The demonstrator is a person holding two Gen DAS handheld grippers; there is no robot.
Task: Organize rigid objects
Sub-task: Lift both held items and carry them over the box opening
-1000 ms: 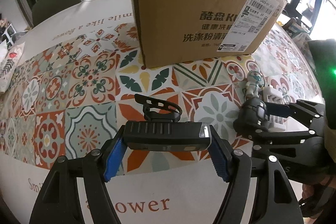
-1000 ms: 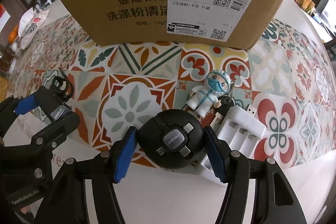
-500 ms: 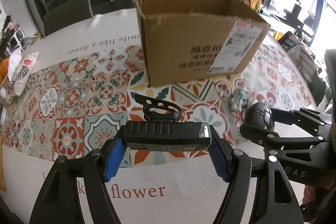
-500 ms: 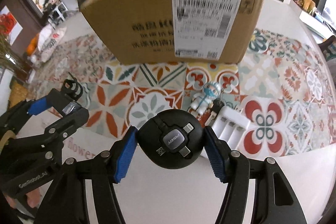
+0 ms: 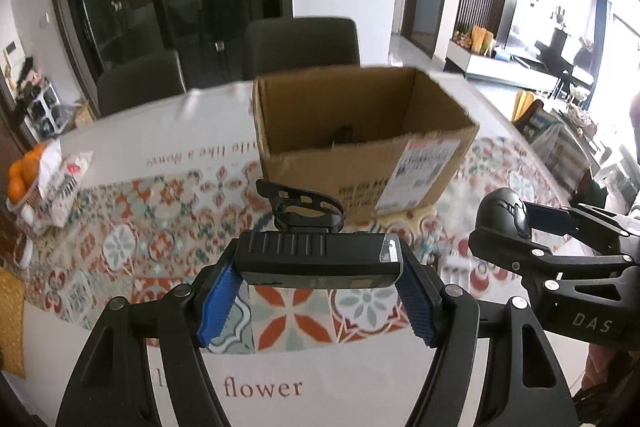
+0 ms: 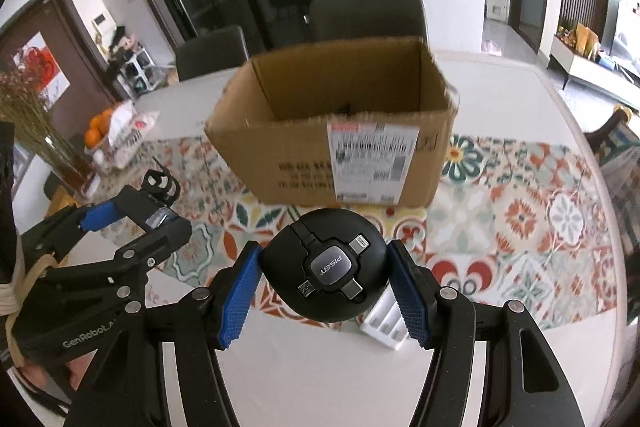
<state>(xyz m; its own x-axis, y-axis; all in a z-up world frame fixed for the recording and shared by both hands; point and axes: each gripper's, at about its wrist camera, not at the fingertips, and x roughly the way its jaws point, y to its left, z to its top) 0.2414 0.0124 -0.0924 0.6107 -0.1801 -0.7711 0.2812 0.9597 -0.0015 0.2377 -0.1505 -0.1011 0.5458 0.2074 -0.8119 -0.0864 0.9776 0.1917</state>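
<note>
Both grippers had risen since the earlier frames, so the open mouth of the cardboard box [image 5: 362, 131], whose side alone faced them a second before, now showed ahead of and below the jaws. Clamped crosswise between the blue pads of the left gripper [image 5: 318, 287] was the black bike light [image 5: 318, 261], its strap mount [image 5: 302, 205] jutting forward past the fingertips; the jaws stood roughly halfway apart, filled by the light. Narrower set, the right gripper [image 6: 324, 277] was closed on the round black cable reel [image 6: 324, 269], pads pressed on both its sides. By my reading, this was the carry step: both items lifted, neither yet over the box. Next, each load would need to travel forward past the near wall, which stood between jaws and interior, before release. Something dark lay inside the box, too blurred to name. Below the right jaws a white battery charger [image 6: 382, 323] remained on the patterned tablecloth [image 6: 520, 219]. Well off to the left sat oranges [image 6: 98, 129], and dark chairs [image 5: 302, 45] stood beyond the box.
</note>
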